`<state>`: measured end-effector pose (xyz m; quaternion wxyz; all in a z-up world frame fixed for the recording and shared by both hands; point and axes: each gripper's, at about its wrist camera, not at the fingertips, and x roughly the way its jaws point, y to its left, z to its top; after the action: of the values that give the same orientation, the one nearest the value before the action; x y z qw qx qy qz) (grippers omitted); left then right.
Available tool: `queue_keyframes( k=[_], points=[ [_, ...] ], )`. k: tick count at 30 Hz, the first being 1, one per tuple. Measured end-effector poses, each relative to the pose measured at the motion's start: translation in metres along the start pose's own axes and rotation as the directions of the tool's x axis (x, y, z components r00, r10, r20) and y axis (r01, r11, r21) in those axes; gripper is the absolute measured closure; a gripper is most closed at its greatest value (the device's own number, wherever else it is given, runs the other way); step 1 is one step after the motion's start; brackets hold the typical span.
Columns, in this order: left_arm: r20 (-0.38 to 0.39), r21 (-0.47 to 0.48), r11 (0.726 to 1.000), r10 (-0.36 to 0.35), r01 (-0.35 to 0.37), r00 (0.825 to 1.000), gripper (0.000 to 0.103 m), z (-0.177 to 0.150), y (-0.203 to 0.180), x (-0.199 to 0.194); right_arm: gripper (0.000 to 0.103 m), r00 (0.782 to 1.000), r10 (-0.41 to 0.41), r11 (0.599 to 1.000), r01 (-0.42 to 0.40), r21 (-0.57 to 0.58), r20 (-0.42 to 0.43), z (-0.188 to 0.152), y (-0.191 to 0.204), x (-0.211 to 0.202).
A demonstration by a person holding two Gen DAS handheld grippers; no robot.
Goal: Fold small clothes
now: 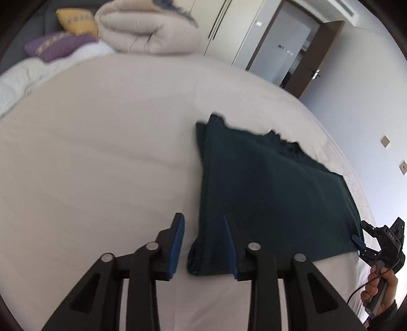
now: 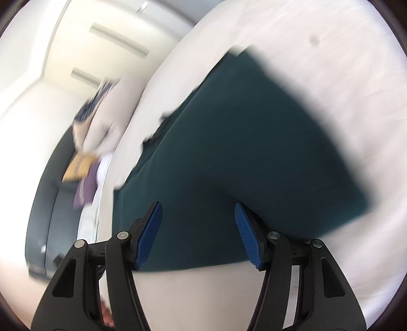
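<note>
A dark teal garment [image 1: 274,191] lies folded flat on the pale bed sheet [image 1: 101,165]. In the left wrist view my left gripper [image 1: 202,217] hovers over the garment's near left corner. Its jaws stand apart, and the cloth corner lies between and below them without being pinched. At the garment's near right corner is my right gripper [image 1: 361,233], held by a hand [image 1: 379,287]. The right wrist view is blurred. It shows my right gripper [image 2: 198,204] open above the near edge of the garment [image 2: 241,140], with nothing clamped between the blue pads [image 2: 150,229].
A rolled beige duvet [image 1: 147,30] with yellow [image 1: 76,21] and purple [image 1: 58,45] pillows sits at the head of the bed. A white wardrobe [image 1: 223,25] and an open door [image 1: 287,45] stand behind. The bed's right edge runs close to the garment.
</note>
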<state>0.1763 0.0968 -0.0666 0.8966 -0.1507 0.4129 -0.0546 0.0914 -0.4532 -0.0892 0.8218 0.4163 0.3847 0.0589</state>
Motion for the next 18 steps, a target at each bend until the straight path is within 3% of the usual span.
queue_keyframes(
  k=[4,7,11,15,18],
  points=[
    [0.009,0.088,0.991,-0.105,0.104,0.994,0.061,0.016,-0.049,-0.001,0.043,0.998,0.04,0.999,-0.042,0.031,0.049,0.005,0.002,-0.02],
    [-0.03,0.137,0.972,-0.191,0.193,0.981,0.061,0.026,-0.094,0.024,0.043,0.99,0.132,0.991,-0.133,-0.03,-0.041,-0.009,0.035,0.0],
    [-0.142,0.184,0.955,-0.209,0.233,0.968,0.061,0.016,-0.135,0.073,0.043,0.971,0.194,0.977,-0.204,-0.061,-0.142,-0.025,0.07,0.041],
    [-0.218,0.17,0.967,-0.153,0.191,0.964,0.067,0.0,-0.124,0.108,0.043,0.954,0.191,0.98,-0.199,-0.013,-0.232,-0.039,0.071,0.084],
    [-0.218,0.113,0.97,-0.187,0.215,0.958,0.086,0.002,-0.092,0.105,0.047,0.948,0.237,0.971,-0.234,0.038,-0.213,-0.042,0.049,0.086]
  ],
)
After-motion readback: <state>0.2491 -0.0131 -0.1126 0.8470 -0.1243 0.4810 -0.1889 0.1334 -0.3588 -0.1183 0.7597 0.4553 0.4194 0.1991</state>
